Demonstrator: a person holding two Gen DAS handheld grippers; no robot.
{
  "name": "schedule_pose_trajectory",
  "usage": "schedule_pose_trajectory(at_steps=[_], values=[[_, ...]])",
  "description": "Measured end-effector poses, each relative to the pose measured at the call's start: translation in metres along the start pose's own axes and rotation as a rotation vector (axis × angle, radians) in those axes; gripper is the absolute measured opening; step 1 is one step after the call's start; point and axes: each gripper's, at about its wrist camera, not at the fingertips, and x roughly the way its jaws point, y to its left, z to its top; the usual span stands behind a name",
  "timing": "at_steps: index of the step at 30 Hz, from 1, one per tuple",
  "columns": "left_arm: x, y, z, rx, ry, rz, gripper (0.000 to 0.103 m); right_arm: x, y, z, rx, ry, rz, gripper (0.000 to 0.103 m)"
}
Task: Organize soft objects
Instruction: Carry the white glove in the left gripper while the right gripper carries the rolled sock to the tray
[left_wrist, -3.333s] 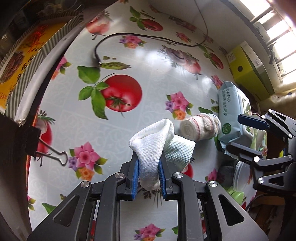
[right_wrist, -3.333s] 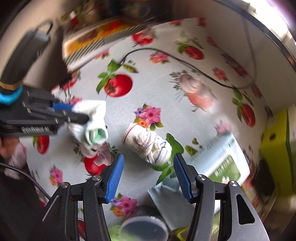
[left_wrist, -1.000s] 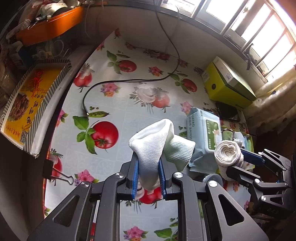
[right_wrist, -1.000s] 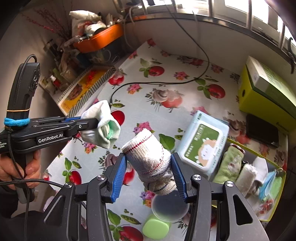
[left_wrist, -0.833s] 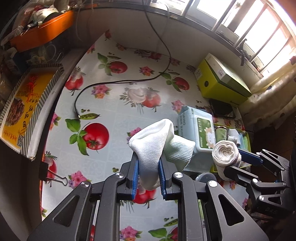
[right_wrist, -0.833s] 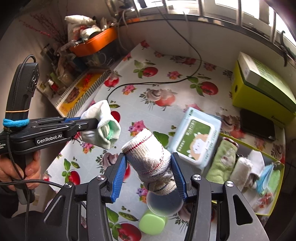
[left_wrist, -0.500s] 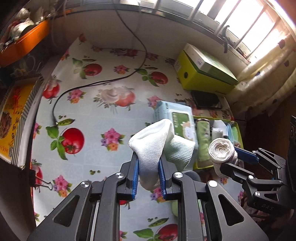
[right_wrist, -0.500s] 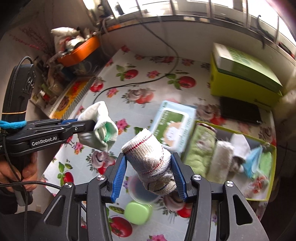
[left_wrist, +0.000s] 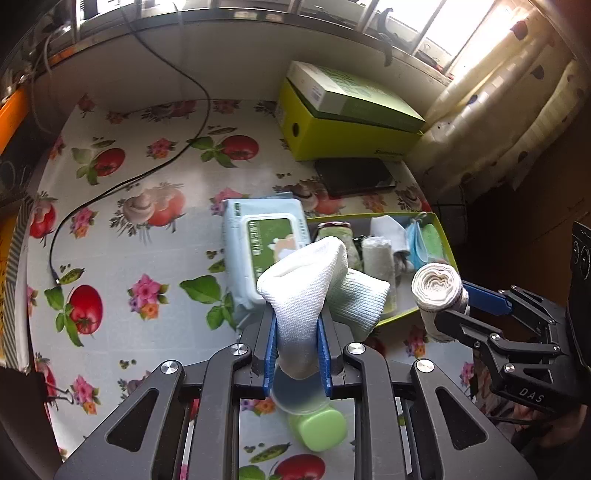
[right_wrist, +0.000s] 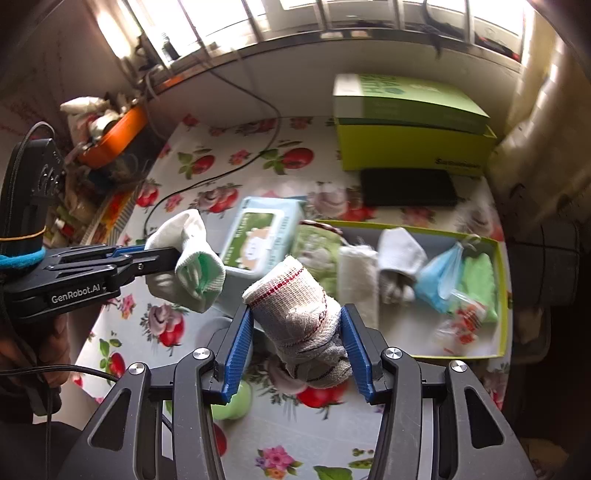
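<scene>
My left gripper (left_wrist: 295, 343) is shut on a folded white and pale green sock (left_wrist: 310, 288) and holds it above the table; the sock also shows in the right wrist view (right_wrist: 192, 266). My right gripper (right_wrist: 301, 349) is shut on a rolled cream sock with red stripes (right_wrist: 299, 314), seen end-on in the left wrist view (left_wrist: 437, 284). Both hang in the air near the front left of a yellow-green tray (right_wrist: 500, 295) that holds several soft items: a green cloth (right_wrist: 317, 247), a cream roll (right_wrist: 356, 277), a white sock (right_wrist: 400, 251).
A pack of wet wipes (left_wrist: 258, 240) lies left of the tray. A yellow-green box (left_wrist: 343, 122) and a black case (left_wrist: 354, 177) stand behind it. A green-lidded jar (left_wrist: 317, 428) lies below my left gripper. A black cable (left_wrist: 147, 166) crosses the flowered tablecloth.
Both grippers have risen off the table and moved right toward the tray, each keeping its sock. The tray has come into fuller view.
</scene>
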Motion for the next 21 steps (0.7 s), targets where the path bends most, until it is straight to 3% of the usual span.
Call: schedule_pose_trajectory(at_steps=[21], values=[[0.063,-0.094,0.024,0.199,0.106,-0.056,0.02,0.001,-0.113,-0.023,0.232,-0.021,-0.107,0.048]])
